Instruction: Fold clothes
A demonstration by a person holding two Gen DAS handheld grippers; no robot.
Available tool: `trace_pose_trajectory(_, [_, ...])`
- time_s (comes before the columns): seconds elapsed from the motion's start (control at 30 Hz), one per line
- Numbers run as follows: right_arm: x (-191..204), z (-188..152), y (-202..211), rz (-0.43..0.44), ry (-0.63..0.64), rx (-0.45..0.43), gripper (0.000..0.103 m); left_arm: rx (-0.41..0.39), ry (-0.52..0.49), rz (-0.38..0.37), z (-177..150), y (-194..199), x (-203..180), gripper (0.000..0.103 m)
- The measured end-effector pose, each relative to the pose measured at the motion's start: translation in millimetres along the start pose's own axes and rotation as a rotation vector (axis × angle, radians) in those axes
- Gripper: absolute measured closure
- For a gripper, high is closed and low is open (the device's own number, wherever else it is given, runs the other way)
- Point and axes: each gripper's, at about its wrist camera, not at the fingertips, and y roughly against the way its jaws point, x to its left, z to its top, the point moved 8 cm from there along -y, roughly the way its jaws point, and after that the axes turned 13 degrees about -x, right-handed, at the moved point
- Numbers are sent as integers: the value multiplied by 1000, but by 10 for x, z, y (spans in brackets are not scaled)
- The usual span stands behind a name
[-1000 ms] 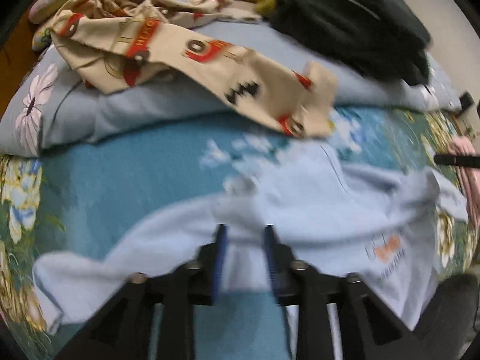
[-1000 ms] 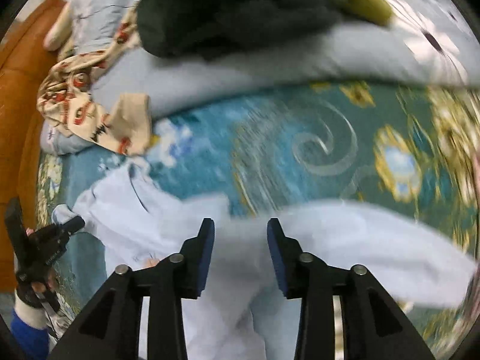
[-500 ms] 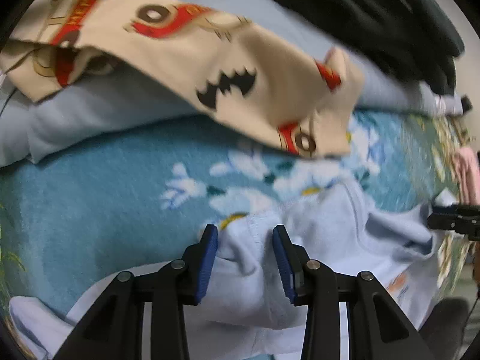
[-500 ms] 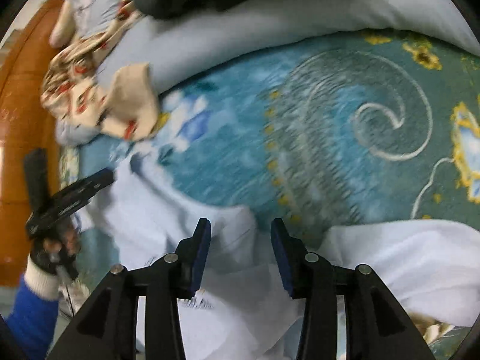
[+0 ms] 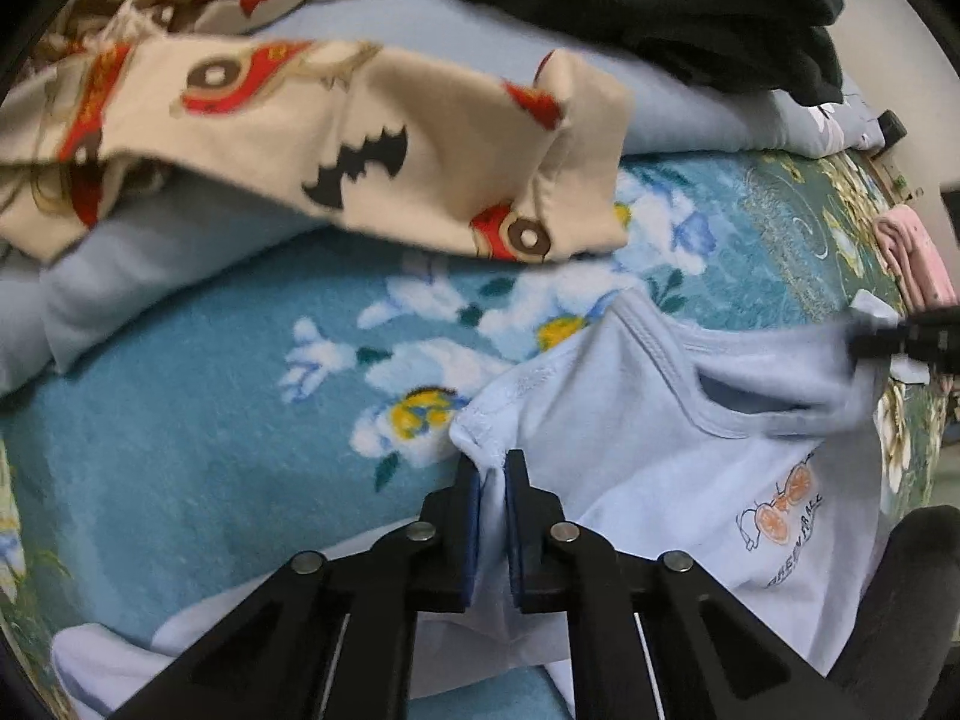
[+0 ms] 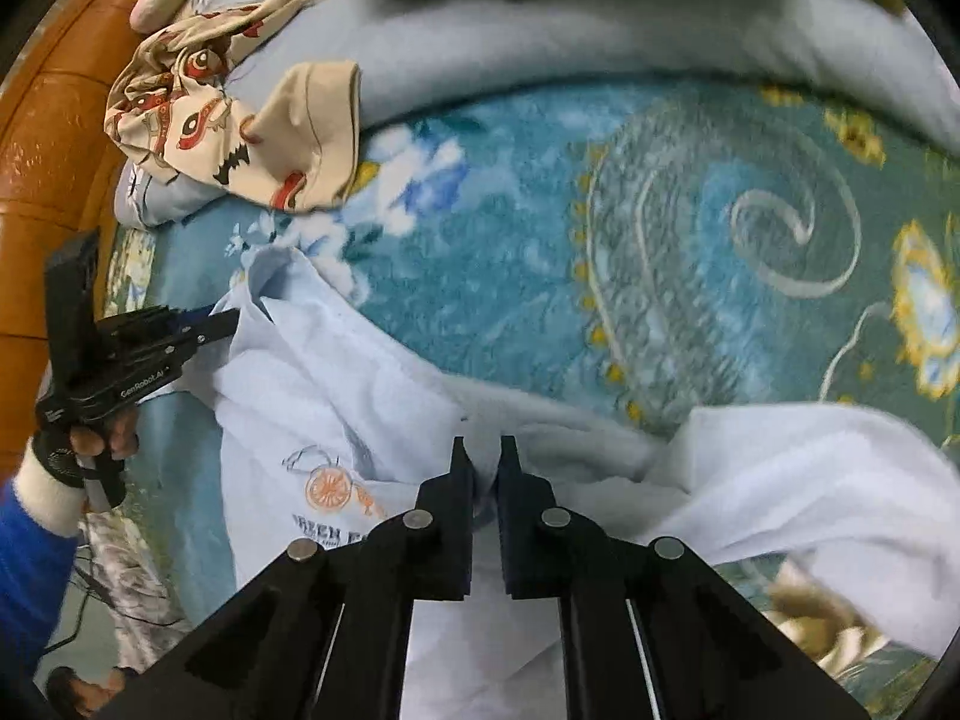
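Left wrist view: the left gripper [image 5: 492, 468] sits at lower centre, its blue-padded fingers pinching the shoulder seam of a pale blue T-shirt [image 5: 672, 456]. The shirt spreads across the lower right of the frame over a teal floral blanket [image 5: 198, 420]. At the right edge, the right gripper [image 5: 864, 345] clamps the shirt's far shoulder. Upper left, a cream printed garment [image 5: 336, 138] drapes over a grey-blue quilt [image 5: 144, 276]; dark clothes [image 5: 660, 6] are piled up top.

Right wrist view: the right gripper [image 6: 480, 462] at lower centre is closed on a fold of the T-shirt [image 6: 336, 384]. At the left edge, a gloved hand [image 6: 84, 438] holds the left gripper [image 6: 225, 318], nipping the shirt's other shoulder.
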Motion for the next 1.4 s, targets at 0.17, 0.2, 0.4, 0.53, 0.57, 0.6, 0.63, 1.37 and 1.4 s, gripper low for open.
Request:
trace_pose_trajectory(0.17, [-39, 632, 212, -68, 24, -139, 97, -130, -1, 73, 370, 190, 60, 96])
trace_pose_trajectory(0.2, [-48, 771, 252, -95, 33, -170, 97, -163, -4, 92, 486, 138, 62, 96])
trace_pose_trajectory(0.4, [-139, 1450, 257, -210, 40, -258, 97, -227, -43, 208, 861, 69, 91, 96])
trace_pose_trajectory(0.53, [-173, 1586, 83, -237, 6, -245, 97, -171, 38, 227, 858, -319, 126, 96])
trace_pose_trajectory(0.57, [-185, 1588, 64, -227, -13, -246, 97, -158, 50, 227, 841, -373, 141, 96])
trace_pose_trajectory(0.6, [-197, 1587, 46, -217, -32, -246, 96, -156, 59, 224, 834, -391, 137, 96])
trace_pose_trajectory(0.63, [-208, 1587, 29, -206, -51, -247, 95, -153, 68, 221, 826, -408, 133, 96])
trace_pose_trajectory(1.37, [-3471, -1038, 2027, -478, -889, -488, 59, -226, 707, 132, -585, 659, 656, 49])
trace_pose_trajectory(1.4, [-3507, -1089, 2029, -470, -916, -494, 59, -219, 732, 128, -631, 656, 658, 49])
